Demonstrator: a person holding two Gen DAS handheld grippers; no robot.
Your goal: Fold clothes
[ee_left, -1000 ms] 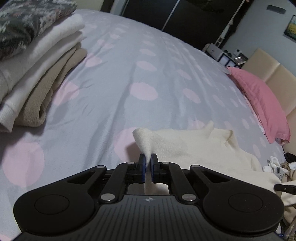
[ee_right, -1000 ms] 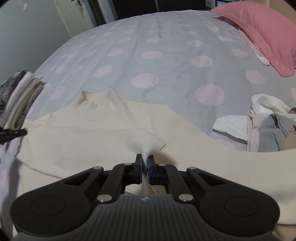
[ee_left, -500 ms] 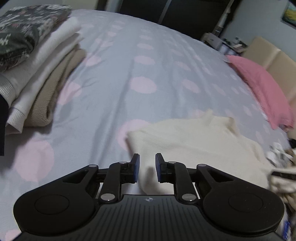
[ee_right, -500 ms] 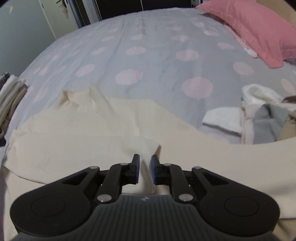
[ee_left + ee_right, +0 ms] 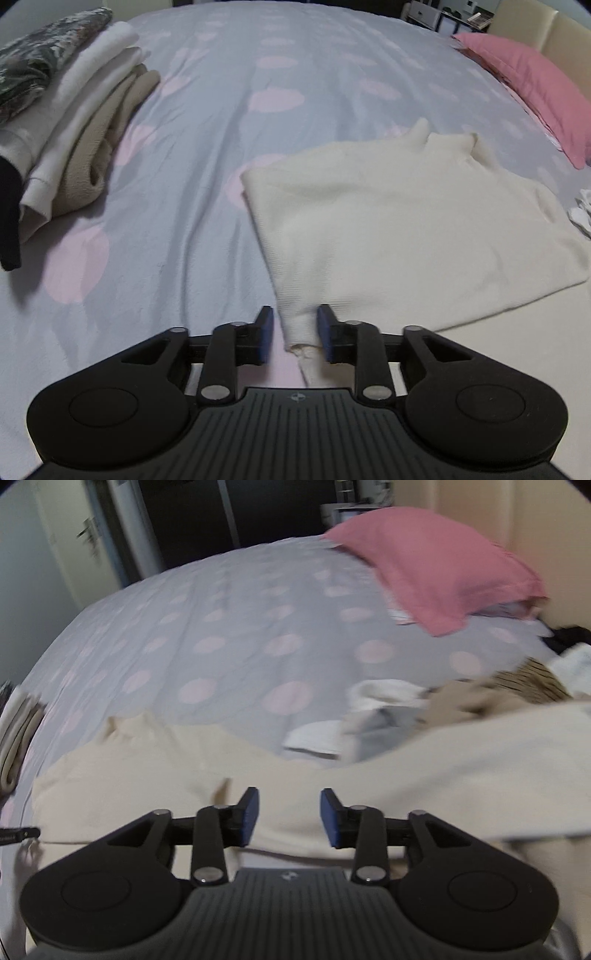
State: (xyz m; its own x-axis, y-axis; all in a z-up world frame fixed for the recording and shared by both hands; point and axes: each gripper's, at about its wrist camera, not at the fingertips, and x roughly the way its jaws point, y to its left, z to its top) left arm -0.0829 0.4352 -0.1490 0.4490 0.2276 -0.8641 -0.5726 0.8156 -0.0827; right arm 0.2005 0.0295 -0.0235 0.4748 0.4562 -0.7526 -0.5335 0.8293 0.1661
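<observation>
Left wrist: cream sweater (image 5: 406, 214) collar-end away.

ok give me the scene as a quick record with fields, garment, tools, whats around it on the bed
surface: bed cover, grey with pink dots
garment: cream sweater, lying flat, one side folded over, cuff near the camera
left tool: jaws opening, cuff between them, pads not pressing it
right tool: jaws opening, above the sweater, nothing gripped
folded stack: left of the sweater, apart from it
unfolded pile: right of the sweater
pillow: pink, at the bed's far end
</observation>
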